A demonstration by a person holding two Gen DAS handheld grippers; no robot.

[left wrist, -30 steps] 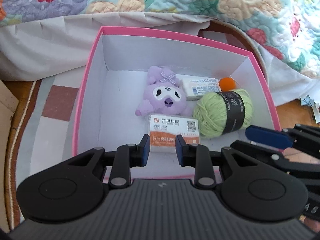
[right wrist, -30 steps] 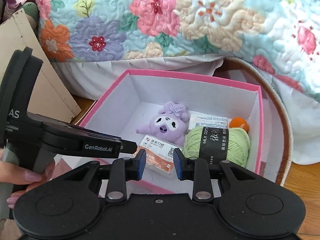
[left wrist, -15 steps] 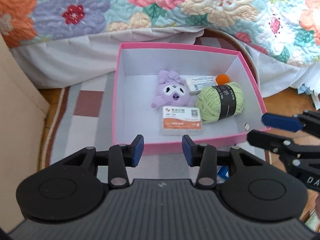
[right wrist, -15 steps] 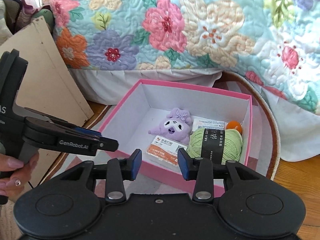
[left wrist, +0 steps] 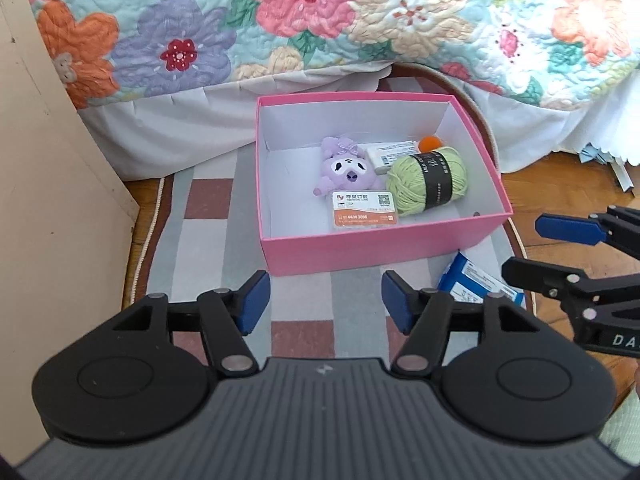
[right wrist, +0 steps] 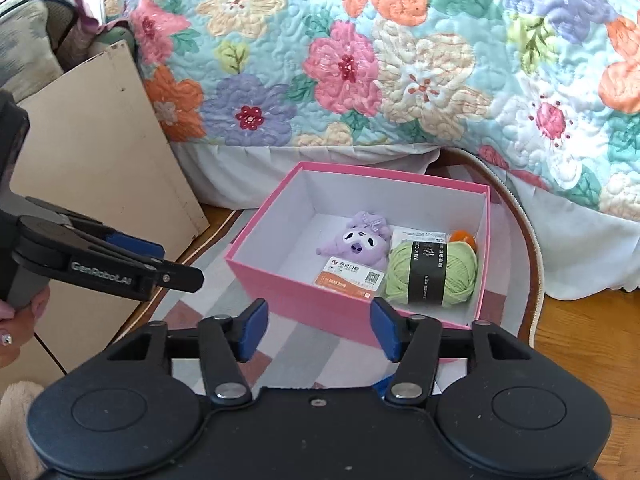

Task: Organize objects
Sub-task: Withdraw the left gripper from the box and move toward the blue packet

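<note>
Contents of one pink box point(left wrist: 360, 254): one purple plush point(left wrist: 347, 164), one green yarn ball point(left wrist: 426, 182), two cards, one orange ball point(left wrist: 429, 143). Left gripper point(left wrist: 325, 306) and right gripper point(right wrist: 318, 330): jaws just opening, nothing between them.

Inside 1 pink box point(left wrist: 360, 250): 1 purple plush point(left wrist: 347, 166), 1 green yarn ball point(left wrist: 426, 182), 1 orange-and-white card pack point(left wrist: 364, 210), 1 white packet point(left wrist: 390, 154), 1 orange ball point(left wrist: 429, 143). Outside, 1 blue packet point(left wrist: 478, 284).

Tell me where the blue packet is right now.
In the left wrist view the blue packet lies on the checked rug, outside the pink box at its near right corner, by the right gripper.
</note>
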